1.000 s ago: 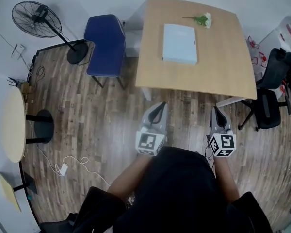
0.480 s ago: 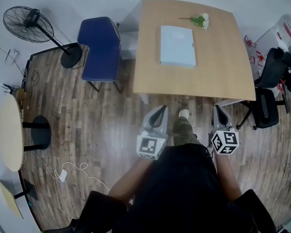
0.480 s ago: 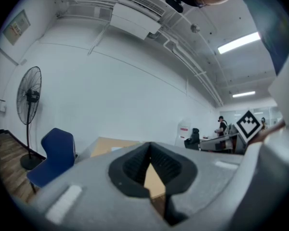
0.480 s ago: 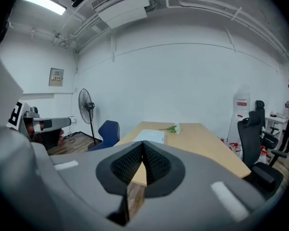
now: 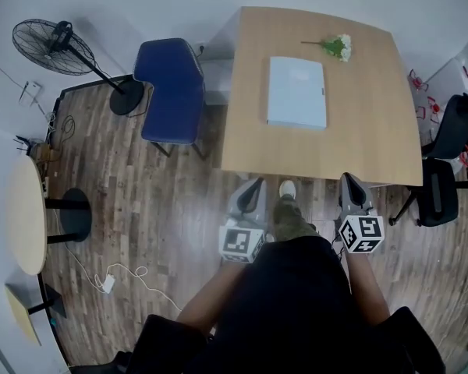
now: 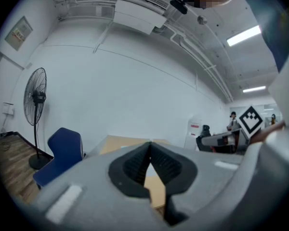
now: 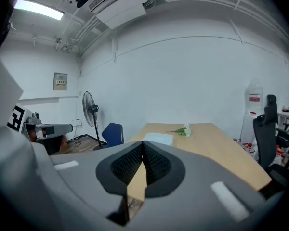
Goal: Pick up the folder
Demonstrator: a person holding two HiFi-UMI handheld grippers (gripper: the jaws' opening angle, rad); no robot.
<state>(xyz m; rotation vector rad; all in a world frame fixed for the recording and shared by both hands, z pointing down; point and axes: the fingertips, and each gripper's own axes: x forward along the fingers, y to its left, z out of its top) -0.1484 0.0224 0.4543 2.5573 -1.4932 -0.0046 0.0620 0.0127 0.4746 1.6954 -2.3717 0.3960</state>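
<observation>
Where the person stands just short of the table (image 5: 374, 146), the left gripper (image 5: 257, 182) and right gripper (image 5: 348, 177) are held out side by side, tips near its front edge. Each has its jaws pressed together with nothing between them. One shoe (image 5: 287, 188) shows between the two. Farther on, the pale blue folder (image 5: 296, 92) lies flat on the tabletop, well apart from both grippers. Beyond it lies a flower sprig (image 5: 339, 47). Left of the table stands a blue chair (image 5: 171, 84), then a fan (image 5: 51, 41).
</observation>
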